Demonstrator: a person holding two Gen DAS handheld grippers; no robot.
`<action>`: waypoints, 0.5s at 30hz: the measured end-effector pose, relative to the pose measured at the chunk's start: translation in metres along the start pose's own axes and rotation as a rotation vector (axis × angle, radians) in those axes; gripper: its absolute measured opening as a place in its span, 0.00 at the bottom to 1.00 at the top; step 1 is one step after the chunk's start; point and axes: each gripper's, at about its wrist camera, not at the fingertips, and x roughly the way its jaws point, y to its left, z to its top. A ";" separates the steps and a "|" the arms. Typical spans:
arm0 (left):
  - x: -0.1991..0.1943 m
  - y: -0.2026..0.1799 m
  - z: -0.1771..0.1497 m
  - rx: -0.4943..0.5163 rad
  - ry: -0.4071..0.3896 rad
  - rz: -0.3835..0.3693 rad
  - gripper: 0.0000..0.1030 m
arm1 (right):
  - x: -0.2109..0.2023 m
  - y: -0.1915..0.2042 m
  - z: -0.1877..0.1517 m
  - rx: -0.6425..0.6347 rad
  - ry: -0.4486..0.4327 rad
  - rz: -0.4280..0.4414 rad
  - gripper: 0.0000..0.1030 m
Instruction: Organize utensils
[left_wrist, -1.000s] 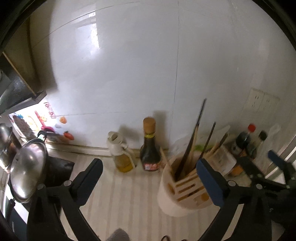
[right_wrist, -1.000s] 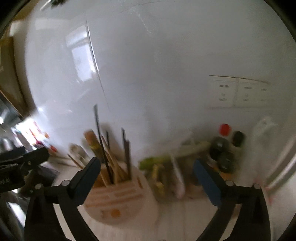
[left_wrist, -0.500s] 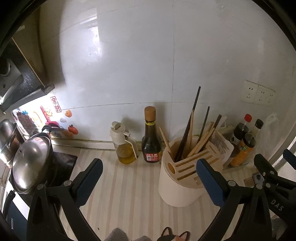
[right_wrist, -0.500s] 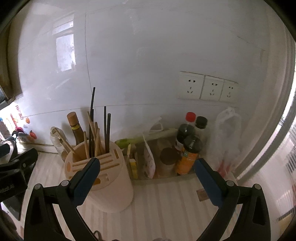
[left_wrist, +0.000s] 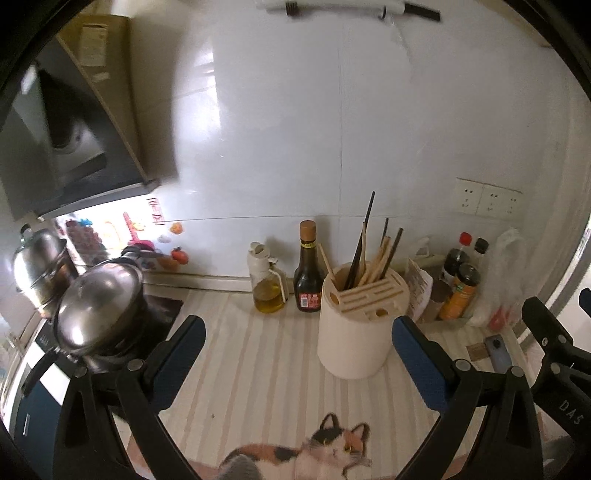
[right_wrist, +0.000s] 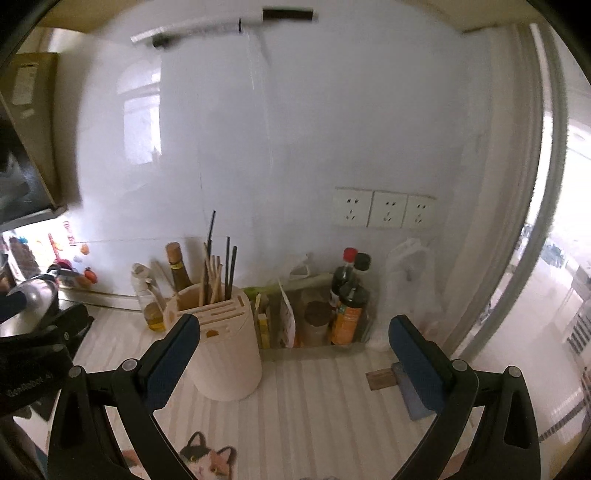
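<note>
From the left wrist view, the camera has drawn back and tipped upward over the last second: the cream cylindrical utensil holder with slotted top (left_wrist: 360, 325) sat large and close between the fingers a moment ago, and now it stands further off, with more wall and the range hood in sight. The left gripper (left_wrist: 299, 343) is spread wide with nothing between its blue pads, the holder standing ahead and toward the right finger, clear of both. The mixed dark and pale wooden chopsticks (left_wrist: 373, 254) stand upright in the holder's round well, leaning a little, beside a dark soy-sauce bottle with a tan cap (left_wrist: 307, 273) and a small oil cruet (left_wrist: 267, 288). I judge the pull-back as a retreat from the holder, which fits a job wound up as well as a pause before another reach.

From the right wrist view, the blur of a second ago has settled into a steady picture. The right gripper (right_wrist: 293, 336) is also wide apart and empty. The holder (right_wrist: 221, 347) stands just behind its left finger, partly hidden by it, chopsticks (right_wrist: 218, 273) in place. No loose utensil shows on the striped counter mat (right_wrist: 314, 406).
</note>
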 end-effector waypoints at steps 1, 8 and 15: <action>-0.014 0.001 -0.005 -0.002 -0.008 0.003 1.00 | -0.016 -0.002 -0.003 -0.004 -0.007 0.005 1.00; -0.077 0.010 -0.031 -0.031 0.004 0.036 1.00 | -0.089 -0.011 -0.021 -0.019 -0.031 0.018 1.00; -0.109 0.016 -0.045 -0.028 0.006 0.045 1.00 | -0.131 -0.021 -0.034 -0.009 -0.034 0.010 1.00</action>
